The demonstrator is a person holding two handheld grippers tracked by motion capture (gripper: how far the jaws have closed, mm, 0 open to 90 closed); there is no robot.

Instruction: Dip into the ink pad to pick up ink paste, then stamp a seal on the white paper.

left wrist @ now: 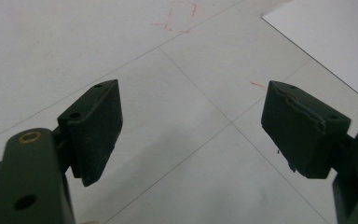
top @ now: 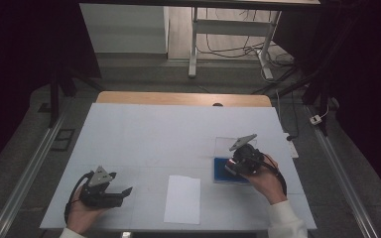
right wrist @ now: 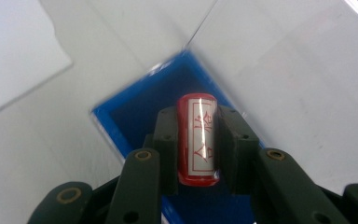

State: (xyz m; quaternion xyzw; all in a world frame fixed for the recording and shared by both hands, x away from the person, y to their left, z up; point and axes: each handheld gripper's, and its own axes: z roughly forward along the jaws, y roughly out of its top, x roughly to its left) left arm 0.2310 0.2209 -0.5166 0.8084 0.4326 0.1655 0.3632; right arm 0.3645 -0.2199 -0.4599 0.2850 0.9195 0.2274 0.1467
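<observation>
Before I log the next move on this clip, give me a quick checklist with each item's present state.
1. Right gripper shut on the red stamp: ok, jaws press both sides.
2. Stamp held over the blue box: ok.
3. Clear lid swung out of the way: ok, it lies open behind the box.
4. Left gripper free: ok, jaws wide apart, nothing between them.
5. White paper sheet lying flat between the hands: ok.
6. Ink on the stamp's face: cannot tell, the face is turned away.
</observation>
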